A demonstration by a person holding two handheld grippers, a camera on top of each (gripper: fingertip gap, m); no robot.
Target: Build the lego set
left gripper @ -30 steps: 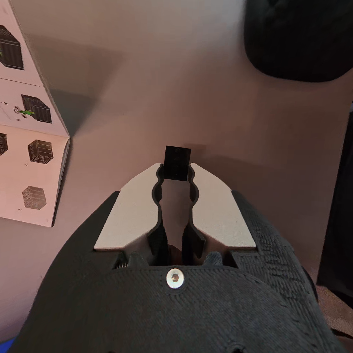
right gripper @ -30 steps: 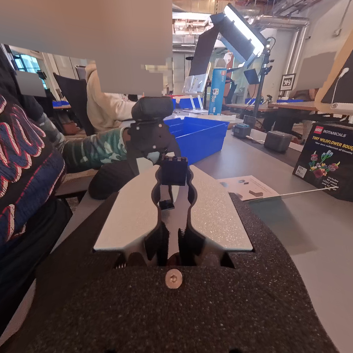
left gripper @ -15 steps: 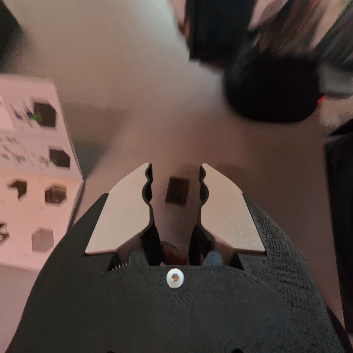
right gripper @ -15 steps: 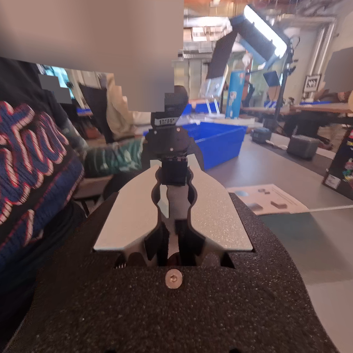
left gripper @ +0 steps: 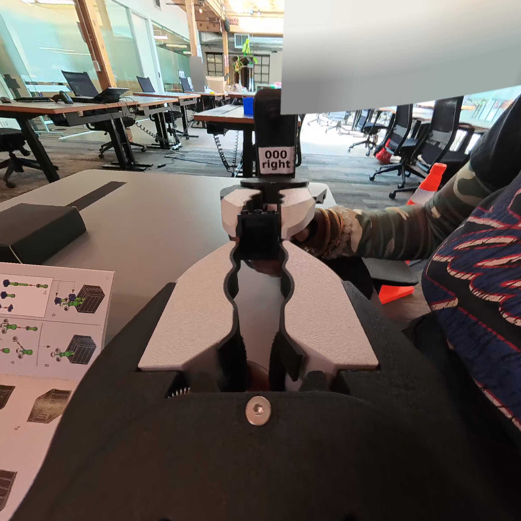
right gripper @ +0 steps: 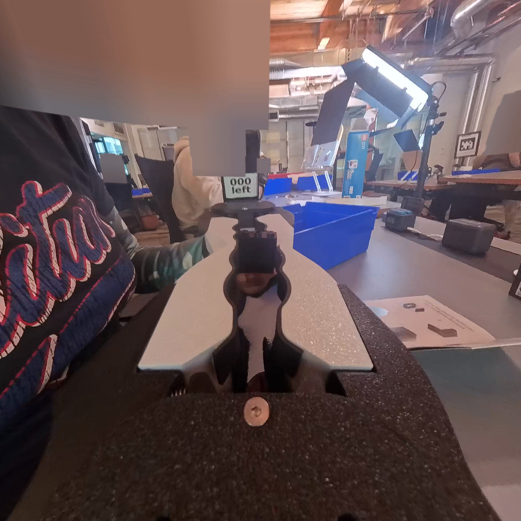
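The two tools meet tip to tip above the surface (left gripper: 158,225). The black block (left gripper: 258,235) sits between both pairs of tips: the right tool (right gripper: 256,253) clamps it, and the left tool (left gripper: 258,248) closes on it too. A booklet (left gripper: 53,315) lies left.

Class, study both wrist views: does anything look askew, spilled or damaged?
Nothing stands out. The black lego block sits squarely between the left gripper and right gripper, studs up; the instruction booklet lies flat.

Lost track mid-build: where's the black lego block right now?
In both wrist views the black lego block sits centre frame, held off the table between the tips of the left gripper and the facing right gripper.
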